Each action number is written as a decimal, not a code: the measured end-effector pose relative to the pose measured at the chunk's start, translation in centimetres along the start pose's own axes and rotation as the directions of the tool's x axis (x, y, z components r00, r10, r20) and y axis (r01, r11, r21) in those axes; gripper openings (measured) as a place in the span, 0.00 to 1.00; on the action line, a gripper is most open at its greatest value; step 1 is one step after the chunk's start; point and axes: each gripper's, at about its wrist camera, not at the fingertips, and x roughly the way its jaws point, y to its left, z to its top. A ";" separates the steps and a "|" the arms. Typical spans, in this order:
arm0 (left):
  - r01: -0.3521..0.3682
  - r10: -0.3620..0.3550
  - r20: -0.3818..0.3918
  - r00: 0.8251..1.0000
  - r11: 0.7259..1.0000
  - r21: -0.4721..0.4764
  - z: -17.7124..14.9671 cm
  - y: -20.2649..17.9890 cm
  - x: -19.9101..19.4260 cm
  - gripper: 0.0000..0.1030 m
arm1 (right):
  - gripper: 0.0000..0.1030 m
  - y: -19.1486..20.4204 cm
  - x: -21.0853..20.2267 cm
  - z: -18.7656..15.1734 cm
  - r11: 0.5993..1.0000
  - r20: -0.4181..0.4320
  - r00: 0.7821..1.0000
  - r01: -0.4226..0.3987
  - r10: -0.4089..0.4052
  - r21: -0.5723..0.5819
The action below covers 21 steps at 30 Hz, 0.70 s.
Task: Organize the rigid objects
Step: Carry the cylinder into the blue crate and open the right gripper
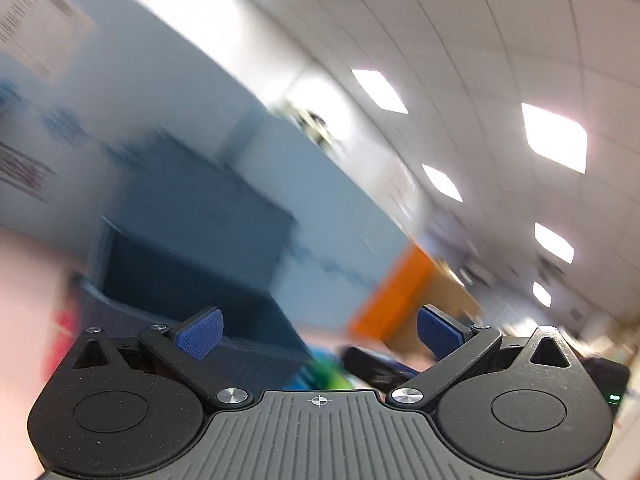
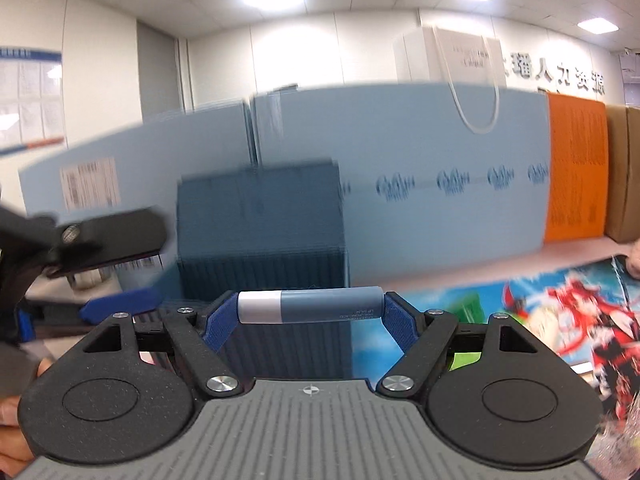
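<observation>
Lip balm tube point(image 2: 310, 306), blue-grey with a pale cap, lies crosswise between the blue pads point(image 2: 218, 326) of the right gripper point(image 2: 310, 314), pinched end to end, cap toward that gripper's left finger. Directly ahead of it stands a dark blue ribbed bin point(image 2: 262, 224), and behind the bin a long pale blue carton point(image 2: 420, 148) carries a barcode label and a row of dark printed marks. To the gripper's right, an orange box point(image 2: 576, 168) and a brown cardboard box point(image 2: 624, 172) line up against the carton, while a colourful anime-print sheet point(image 2: 560, 304) covers the surface below them. A white paper bag point(image 2: 448, 56) with cord handles sits on top of the carton, under a white wall bearing raised Chinese characters and a panelled ceiling with lit fixtures.

The left gripper point(image 1: 318, 332) is tilted upward, its fingers spread wide with nothing between them; its view is heavily blurred, showing the same bin point(image 1: 192, 240) ahead, the carton, and ceiling lights point(image 1: 554, 136) to its right.
</observation>
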 end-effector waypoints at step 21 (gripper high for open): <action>-0.355 0.369 0.038 0.928 0.913 -0.199 1.1 7.8 0.6 1.00 | 0.73 6.5 17.6 1.9 0.996 -0.440 0.894 -0.060 0.082 0.064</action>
